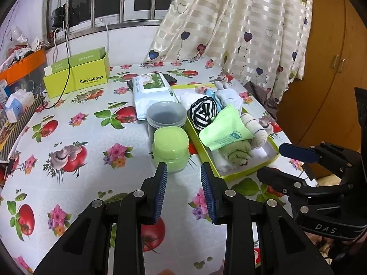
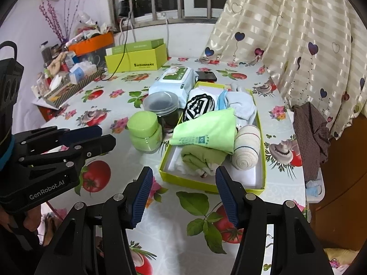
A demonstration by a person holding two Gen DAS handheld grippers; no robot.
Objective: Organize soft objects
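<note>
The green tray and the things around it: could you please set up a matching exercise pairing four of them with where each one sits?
Things:
1. cream rolled sock
2. green-lidded jar
3. wet wipes pack
4. black phone

Places:
A. on the table just left of the green tray
B. in the tray, at its right wall
C. behind the tray's far end
D. behind the clear lidded tub

Pairs: 1-B, 2-A, 3-D, 4-C

Rolled cloths (image 2: 207, 133) packed in green tray (image 2: 212, 186)
</note>
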